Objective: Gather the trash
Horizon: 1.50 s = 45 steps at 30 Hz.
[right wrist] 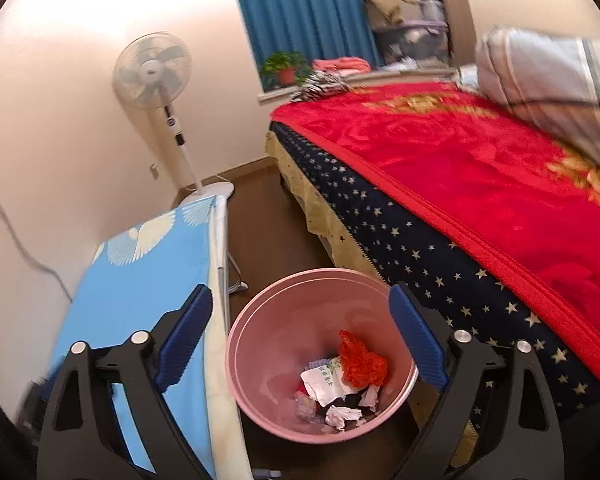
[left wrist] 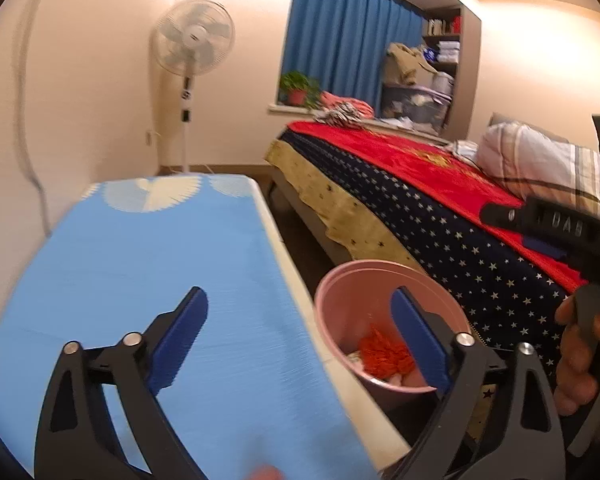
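Note:
A pink trash bin (right wrist: 260, 340) stands on the floor between the blue table and the bed; it also shows in the left wrist view (left wrist: 340, 304). Inside lie an orange mesh bag (right wrist: 360, 362), white crumpled paper (right wrist: 342, 416) and other scraps. My right gripper (right wrist: 300, 340) is open and empty above the bin. My left gripper (left wrist: 300, 340) is open and empty above the table's right edge, its right finger over the bin. The right gripper's black body (left wrist: 572, 232) and the hand holding it show at the right of the left wrist view.
A table with a light blue patterned cover (left wrist: 148, 264) lies left of the bin. A bed with a red blanket (right wrist: 480, 168) and a starred side is on the right. A standing fan (left wrist: 192, 40), a potted plant (left wrist: 298, 88) and blue curtains are at the back.

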Tool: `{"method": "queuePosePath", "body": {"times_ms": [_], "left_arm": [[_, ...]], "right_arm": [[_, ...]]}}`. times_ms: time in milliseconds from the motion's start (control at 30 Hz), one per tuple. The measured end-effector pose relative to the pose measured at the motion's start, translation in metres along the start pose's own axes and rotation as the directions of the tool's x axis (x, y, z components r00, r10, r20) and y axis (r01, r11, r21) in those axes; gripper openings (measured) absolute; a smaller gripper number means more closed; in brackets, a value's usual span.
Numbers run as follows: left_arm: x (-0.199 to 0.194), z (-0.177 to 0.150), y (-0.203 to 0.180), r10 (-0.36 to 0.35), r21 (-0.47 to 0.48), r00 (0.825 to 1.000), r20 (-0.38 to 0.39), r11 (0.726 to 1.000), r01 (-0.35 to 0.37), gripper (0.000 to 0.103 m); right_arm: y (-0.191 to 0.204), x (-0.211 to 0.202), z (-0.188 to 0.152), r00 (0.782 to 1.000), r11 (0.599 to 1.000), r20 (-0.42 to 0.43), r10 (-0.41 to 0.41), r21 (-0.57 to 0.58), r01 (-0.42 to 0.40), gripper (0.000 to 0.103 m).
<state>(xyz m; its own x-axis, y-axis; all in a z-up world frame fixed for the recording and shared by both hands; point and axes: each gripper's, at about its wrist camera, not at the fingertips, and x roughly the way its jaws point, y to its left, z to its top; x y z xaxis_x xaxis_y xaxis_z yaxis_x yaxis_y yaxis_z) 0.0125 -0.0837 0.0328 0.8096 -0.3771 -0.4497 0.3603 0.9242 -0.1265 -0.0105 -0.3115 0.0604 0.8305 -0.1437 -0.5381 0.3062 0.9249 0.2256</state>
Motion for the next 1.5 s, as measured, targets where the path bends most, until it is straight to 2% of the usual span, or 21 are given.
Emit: {"method": "queuePosePath", "body": {"times_ms": [133, 300, 533, 633, 867, 1100, 1500], "left_arm": [[-0.032, -0.008, 0.013, 0.046, -0.029, 0.999, 0.000, 0.999, -0.046, 0.095], [-0.068, -0.025, 0.023, 0.129, -0.081, 0.992, -0.004, 0.988, -0.129, 0.095], [-0.100, -0.038, 0.032, 0.200, -0.094, 0.980, -0.012, 0.975, -0.200, 0.095], [-0.091, -0.047, 0.036, 0.210, -0.108, 0.977, -0.035, 0.971, -0.212, 0.095], [-0.069, -0.057, 0.042, 0.241, -0.133, 0.968, -0.072, 0.959, -0.249, 0.095], [-0.066, -0.061, 0.043, 0.236, -0.144, 0.968, -0.085, 0.959, -0.246, 0.095], [-0.066, -0.065, 0.042, 0.243, -0.140, 0.966, -0.085, 0.957, -0.253, 0.095]], "right_arm": [[0.021, -0.021, -0.014, 1.000, 0.997, 0.023, 0.018, -0.071, -0.016, 0.098], [0.032, -0.045, -0.040, 0.999, 0.993, 0.030, 0.022, -0.114, -0.018, 0.098], [0.056, -0.064, -0.073, 0.999, 0.975, 0.017, 0.027, -0.221, -0.023, 0.098], [0.066, -0.061, -0.083, 1.000, 0.966, -0.002, 0.015, -0.256, -0.015, 0.098], [0.066, -0.044, -0.092, 0.998, 0.965, -0.046, -0.032, -0.261, 0.019, 0.098], [0.070, -0.039, -0.095, 0.997, 0.966, -0.068, -0.020, -0.260, 0.002, 0.098], [0.075, -0.040, -0.095, 0.998, 0.963, -0.058, -0.011, -0.268, -0.005, 0.098]]}}
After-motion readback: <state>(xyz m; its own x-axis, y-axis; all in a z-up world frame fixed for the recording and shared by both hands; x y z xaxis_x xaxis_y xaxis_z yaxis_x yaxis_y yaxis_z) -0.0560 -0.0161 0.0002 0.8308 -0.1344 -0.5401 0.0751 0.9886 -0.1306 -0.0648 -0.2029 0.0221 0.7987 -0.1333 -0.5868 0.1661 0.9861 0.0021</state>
